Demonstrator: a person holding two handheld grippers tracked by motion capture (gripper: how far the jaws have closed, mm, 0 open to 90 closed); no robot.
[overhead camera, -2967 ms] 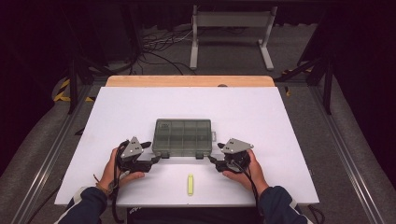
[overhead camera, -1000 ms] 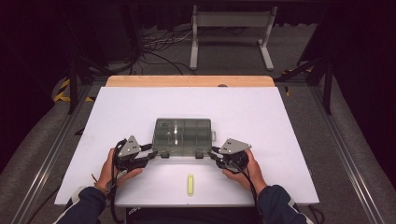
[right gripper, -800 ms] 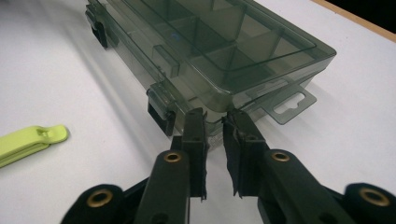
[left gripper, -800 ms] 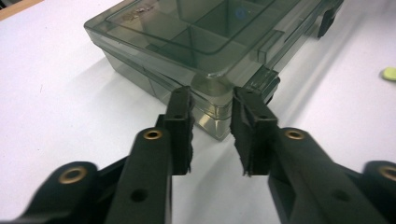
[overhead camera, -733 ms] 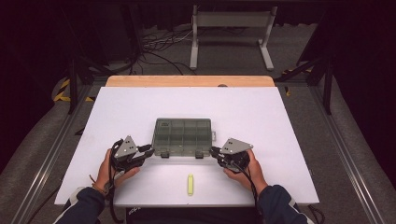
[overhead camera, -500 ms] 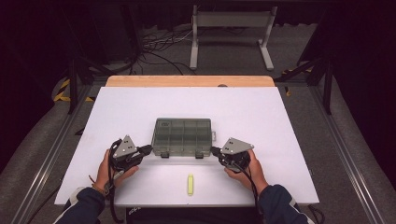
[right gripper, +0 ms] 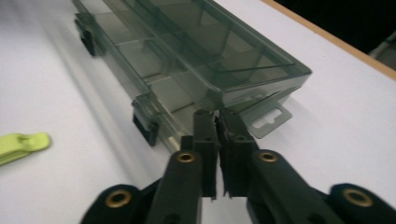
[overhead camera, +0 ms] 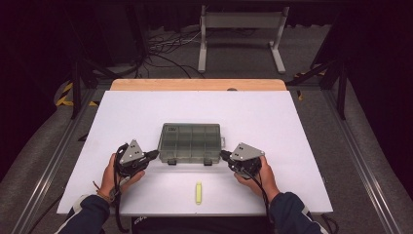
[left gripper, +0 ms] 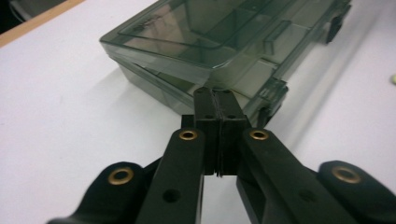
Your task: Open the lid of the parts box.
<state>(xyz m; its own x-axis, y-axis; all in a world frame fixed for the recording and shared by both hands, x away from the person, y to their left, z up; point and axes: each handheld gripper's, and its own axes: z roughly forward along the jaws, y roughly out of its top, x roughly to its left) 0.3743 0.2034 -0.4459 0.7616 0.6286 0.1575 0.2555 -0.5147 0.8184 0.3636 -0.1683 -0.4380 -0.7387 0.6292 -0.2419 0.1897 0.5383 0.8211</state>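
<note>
The smoky organizer box [overhead camera: 190,143] sits mid-counter [overhead camera: 146,112], its lid seemingly just cracked, with the left gripper [left gripper: 214,100] and right gripper [right gripper: 215,116] poised at its front corners, fingers together around nothing; raising the lid fully remains.

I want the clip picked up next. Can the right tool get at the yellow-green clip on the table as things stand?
Probably yes. The clip lies alone on bare table, in front of the box, with nothing between it and the right tool. That tool is shut at the box's corner and must open first.
</note>
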